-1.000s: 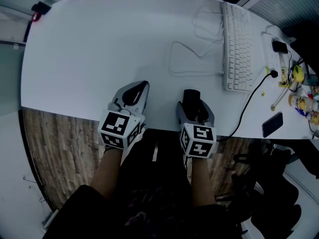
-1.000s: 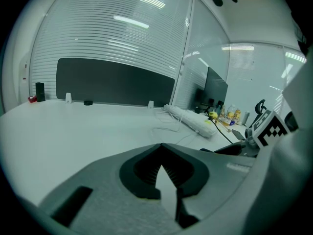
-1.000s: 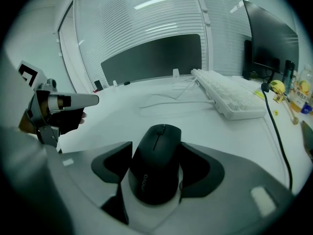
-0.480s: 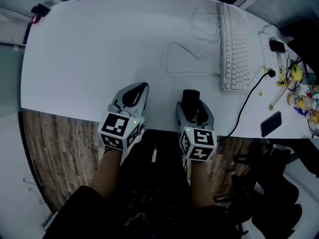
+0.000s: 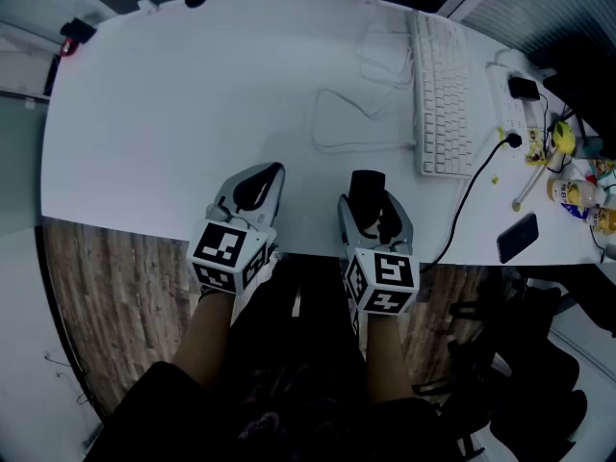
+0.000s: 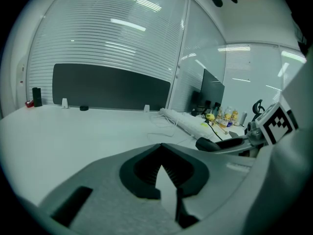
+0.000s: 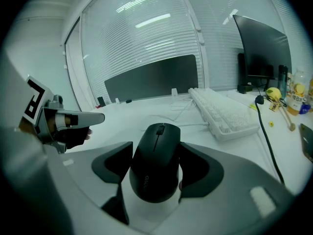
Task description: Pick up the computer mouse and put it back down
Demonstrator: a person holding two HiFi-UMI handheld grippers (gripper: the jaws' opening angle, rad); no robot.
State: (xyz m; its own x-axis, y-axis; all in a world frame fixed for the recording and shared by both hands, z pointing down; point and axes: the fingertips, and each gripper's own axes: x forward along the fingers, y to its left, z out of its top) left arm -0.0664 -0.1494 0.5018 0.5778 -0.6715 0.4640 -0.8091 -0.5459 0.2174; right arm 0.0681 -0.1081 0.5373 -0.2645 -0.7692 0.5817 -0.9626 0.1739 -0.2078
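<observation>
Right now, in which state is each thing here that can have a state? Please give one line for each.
Right gripper: shut on the mouse.
Mouse: clamped between the jaws, top side up; lifted or not, cannot tell.
Left gripper: shut, empty.
Keyboard: flat on the desk, its white cable slack in loops.
Power strip: a black plug is in it.
Phone: flat, screen dark.

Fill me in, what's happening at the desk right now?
A person holds a gripper in each hand at the near edge of the white desk. The right gripper has its fingers closed on the black computer mouse; whether it is lifted is unclear. The left gripper is shut and empty. A white keyboard lies farther right.
</observation>
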